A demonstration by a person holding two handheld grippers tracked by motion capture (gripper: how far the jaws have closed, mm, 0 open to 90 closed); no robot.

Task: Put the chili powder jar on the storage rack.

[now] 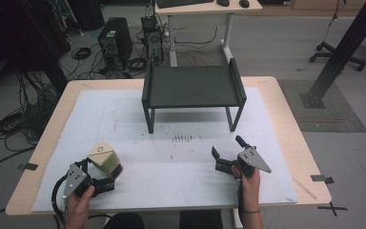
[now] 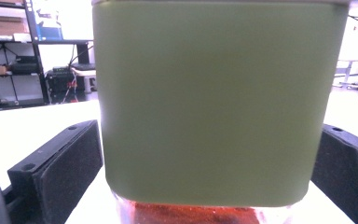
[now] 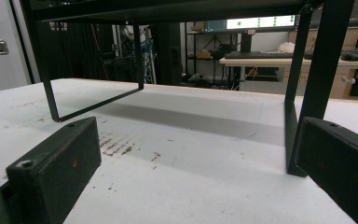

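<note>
A square jar point(image 1: 104, 160) with a pale olive-green upper part and red-brown contents low down stands on the white sheet at the near left. My left gripper point(image 1: 103, 167) is open, a jaw on each side of the jar, close against its walls. In the left gripper view the jar point(image 2: 214, 107) spans the gap between the two black pads point(image 2: 70, 158). My right gripper point(image 1: 227, 147) rests at the near right, open, with nothing between its jaws, facing the black rack point(image 1: 193, 86). The right gripper view looks under that rack point(image 3: 317, 70).
The low black metal rack stands at the table's back centre on thin legs. A white sheet point(image 1: 124, 114) covers the wooden table, with dark stains point(image 1: 181, 138) in front of the rack. Beyond the table are a desk point(image 1: 205, 7), computer towers point(image 1: 114, 40), floor cables and a black post point(image 1: 343, 47).
</note>
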